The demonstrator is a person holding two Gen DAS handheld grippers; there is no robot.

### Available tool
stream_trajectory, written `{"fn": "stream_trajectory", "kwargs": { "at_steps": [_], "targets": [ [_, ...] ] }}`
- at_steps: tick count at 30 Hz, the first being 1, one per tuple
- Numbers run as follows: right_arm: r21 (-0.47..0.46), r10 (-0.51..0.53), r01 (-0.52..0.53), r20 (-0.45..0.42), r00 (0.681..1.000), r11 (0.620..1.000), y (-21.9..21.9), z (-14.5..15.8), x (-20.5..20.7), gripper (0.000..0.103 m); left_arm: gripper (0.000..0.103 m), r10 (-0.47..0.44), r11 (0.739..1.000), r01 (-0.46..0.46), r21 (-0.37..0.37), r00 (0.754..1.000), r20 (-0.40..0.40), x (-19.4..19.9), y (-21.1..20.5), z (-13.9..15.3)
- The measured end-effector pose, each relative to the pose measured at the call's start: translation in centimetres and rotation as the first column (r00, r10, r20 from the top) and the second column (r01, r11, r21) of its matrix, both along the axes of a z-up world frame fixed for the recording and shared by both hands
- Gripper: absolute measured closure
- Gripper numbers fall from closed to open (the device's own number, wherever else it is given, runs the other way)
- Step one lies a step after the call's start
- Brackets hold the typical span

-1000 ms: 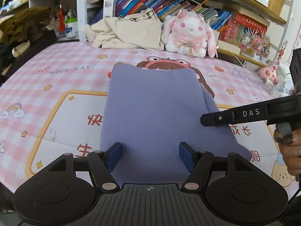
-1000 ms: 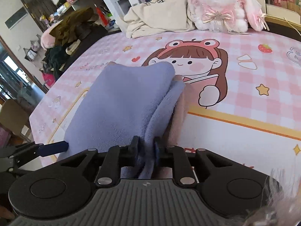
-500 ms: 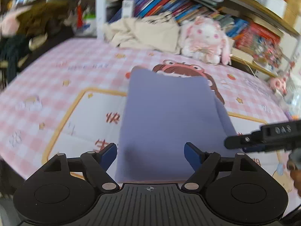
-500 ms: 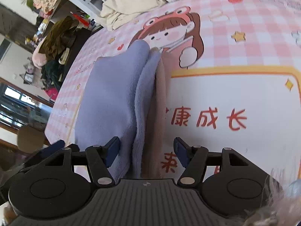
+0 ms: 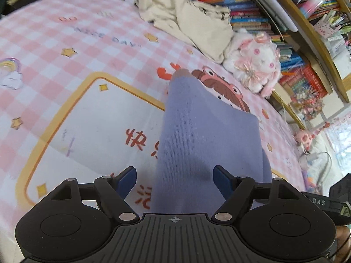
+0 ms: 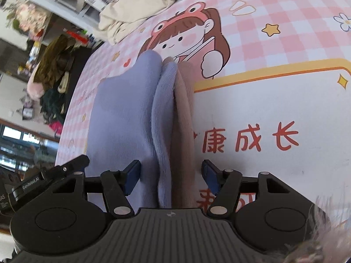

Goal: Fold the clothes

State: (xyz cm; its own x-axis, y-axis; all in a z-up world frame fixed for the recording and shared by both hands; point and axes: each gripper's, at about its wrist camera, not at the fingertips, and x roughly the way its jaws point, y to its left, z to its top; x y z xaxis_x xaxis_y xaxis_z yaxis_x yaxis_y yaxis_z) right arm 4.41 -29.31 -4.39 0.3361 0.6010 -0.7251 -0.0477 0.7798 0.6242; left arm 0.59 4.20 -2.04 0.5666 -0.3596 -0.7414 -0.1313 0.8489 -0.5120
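A lavender garment (image 5: pixel 208 142) lies folded on the pink checked cloth (image 5: pixel 65 43). My left gripper (image 5: pixel 174 182) hangs over the garment's near left edge. Its jaws are closing, and its blue pads (image 5: pixel 126 182) stand apart from the fabric between them. In the right wrist view the garment's stacked lavender layers (image 6: pixel 122 114) and a pinkish-beige layer (image 6: pixel 184 120) run between the jaws of my right gripper (image 6: pixel 171 175). These jaws are closing too, with the pads (image 6: pixel 132 175) clear of the cloth. The left gripper's finger (image 6: pixel 72 164) shows at the garment's far side.
A cream garment (image 5: pixel 193 19) and a white-and-pink plush bunny (image 5: pixel 254 65) lie at the back, below shelves of books (image 5: pixel 241 6). Dark clothes (image 6: pixel 54 65) are piled beyond the cloth's far-left edge. A small pink toy (image 5: pixel 305 138) sits at the right.
My right gripper has let go of the garment's folded edge and its jaws now stand apart. Both grippers have rolled. The left gripper has shifted over toward the garment's left edge.
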Motion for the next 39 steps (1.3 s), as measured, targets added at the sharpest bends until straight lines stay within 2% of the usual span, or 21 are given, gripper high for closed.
{"fn": "stream_trajectory", "kwargs": {
  "at_steps": [3, 6, 8, 9, 12, 14, 15, 16, 19, 20, 22, 26, 27, 31, 36, 39],
  "targets": [
    [0.016, -0.069, 0.07, -0.013, 0.998, 0.997, -0.2, -0.2, 0.4, 0.049, 0.036, -0.043, 0.997, 0.042, -0.061, 0.999, -0.026, 1.5, 0.4, -0.9],
    [0.011, -0.097, 0.097, -0.012, 0.995, 0.995, 0.1, -0.2, 0.5, 0.053, 0.044, -0.078, 0.99, 0.071, -0.119, 0.996, -0.048, 2.5, 0.8, -1.8],
    [0.002, -0.101, 0.101, -0.01, 0.995, 0.995, 0.5, -0.2, 0.4, 0.065, 0.046, -0.097, 0.987, 0.088, -0.137, 0.993, -0.062, 3.0, 0.8, -2.1],
    [0.004, -0.105, 0.105, -0.014, 0.994, 0.994, 0.7, -0.3, 0.4, 0.066, 0.047, -0.106, 0.986, 0.096, -0.137, 0.992, -0.068, 3.3, 0.7, -2.2],
    [-0.054, -0.077, 0.079, 0.038, 0.996, 0.995, 1.8, 0.3, 0.0, 0.074, 0.053, -0.137, 0.987, 0.131, -0.09, 0.989, -0.063, 3.4, 0.1, -1.8],
    [-0.139, -0.031, 0.045, 0.1, 0.995, 0.989, 3.0, 1.4, -0.4, 0.078, 0.058, -0.169, 0.986, 0.168, -0.021, 0.985, -0.048, 3.3, -0.8, -1.0],
    [-0.186, -0.001, 0.026, 0.134, 0.991, 0.982, 3.7, 1.9, -0.7, 0.079, 0.06, -0.193, 0.98, 0.194, 0.037, 0.981, -0.036, 3.1, -1.7, -0.4],
    [-0.242, 0.041, 0.004, 0.181, 0.983, 0.97, 4.6, 2.6, -1.1, 0.08, 0.061, -0.213, 0.972, 0.215, 0.094, 0.977, -0.024, 2.9, -2.4, 0.2],
    [-0.333, 0.12, -0.022, 0.276, 0.954, 0.943, 5.9, 3.8, -2.1, 0.08, 0.061, -0.219, 0.963, 0.22, 0.156, 0.975, -0.022, 2.8, -3.3, 0.5],
    [-0.328, 0.117, -0.024, 0.269, 0.956, 0.944, 5.7, 3.6, -2.0, 0.08, 0.059, -0.218, 0.961, 0.219, 0.167, 0.976, -0.023, 2.8, -3.4, 0.6],
    [-0.288, 0.086, -0.02, 0.218, 0.972, 0.957, 4.8, 2.9, -1.5, 0.078, 0.054, -0.19, 0.976, 0.193, 0.102, 0.981, -0.041, 3.2, -2.3, 0.1],
    [-0.138, -0.007, 0.019, 0.087, 0.996, 0.99, 2.2, 1.1, -0.5, 0.064, 0.049, -0.167, 0.986, 0.168, -0.001, 0.984, -0.064, 3.4, -0.9, -0.8],
    [-0.104, -0.022, 0.028, 0.057, 0.998, 0.994, 1.7, 0.8, -0.4, 0.064, 0.044, -0.162, 0.987, 0.16, -0.026, 0.984, -0.071, 3.5, -0.7, -1.2],
    [-0.021, -0.05, 0.05, 0.003, 0.999, 0.999, 0.9, -0.2, -0.1, 0.062, 0.041, -0.12, 0.989, 0.112, -0.1, 0.99, -0.074, 3.5, -0.6, -2.3],
    [-0.041, 0.008, -0.007, 0.042, 0.999, 0.999, 1.6, 0.3, 0.0, 0.074, 0.054, -0.104, 0.994, 0.102, -0.041, 0.994, -0.043, 2.8, -1.8, -1.7],
    [-0.097, 0.052, -0.04, 0.129, 0.99, 0.994, 2.1, 1.5, -0.7, 0.078, 0.06, -0.112, 0.993, 0.112, 0.025, 0.994, -0.008, 2.0, -3.0, -0.6]
  ]
}}
